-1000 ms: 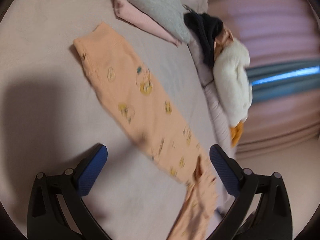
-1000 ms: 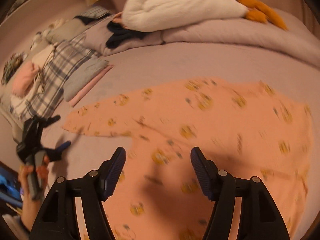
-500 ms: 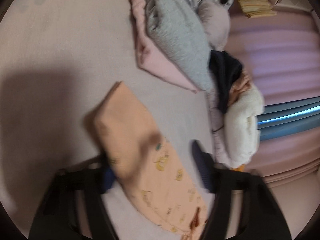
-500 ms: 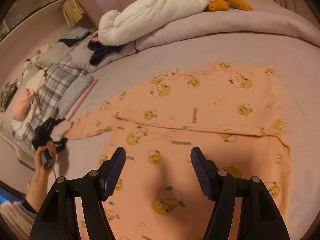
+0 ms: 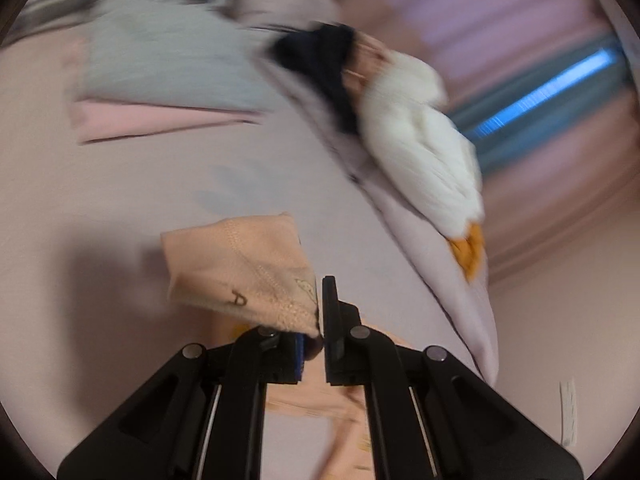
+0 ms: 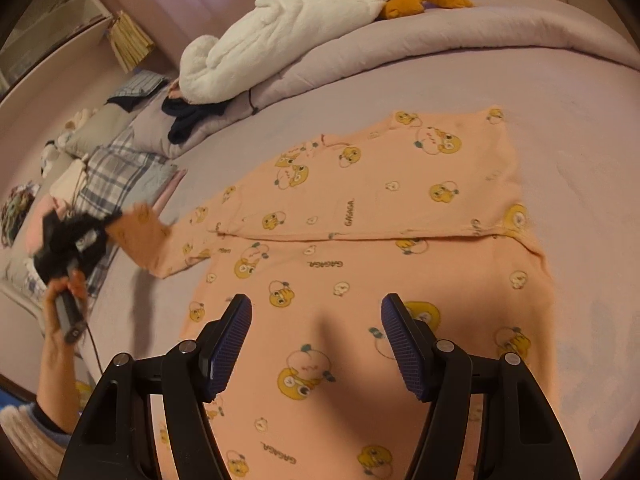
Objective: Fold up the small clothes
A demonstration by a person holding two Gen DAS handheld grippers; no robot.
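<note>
Where the fingers of the left gripper come nearly together, they pinch the cuff end of a sleeve of a peach shirt printed with yellow cartoon chicks. That cuff is lifted slightly off the bed, and the sleeve trails back from the fingers toward the shirt's body. Seen from the right wrist view, the left gripper is at the shirt's far left end, near a pile of plaid and grey clothes at the bed's left edge.

Fingers of the right gripper stand wide apart and hold nothing, hovering above the shirt's body near the bed's near edge. The shirt lies flat across the middle of the bed, its long axis running left to right, with one side already folded in along a straight crease. Judging by this, the held sleeve would travel rightward, over the body, and the left hand is the nearer one.

A white plush goose lies on a rolled quilt at the bed's far edge.
</note>
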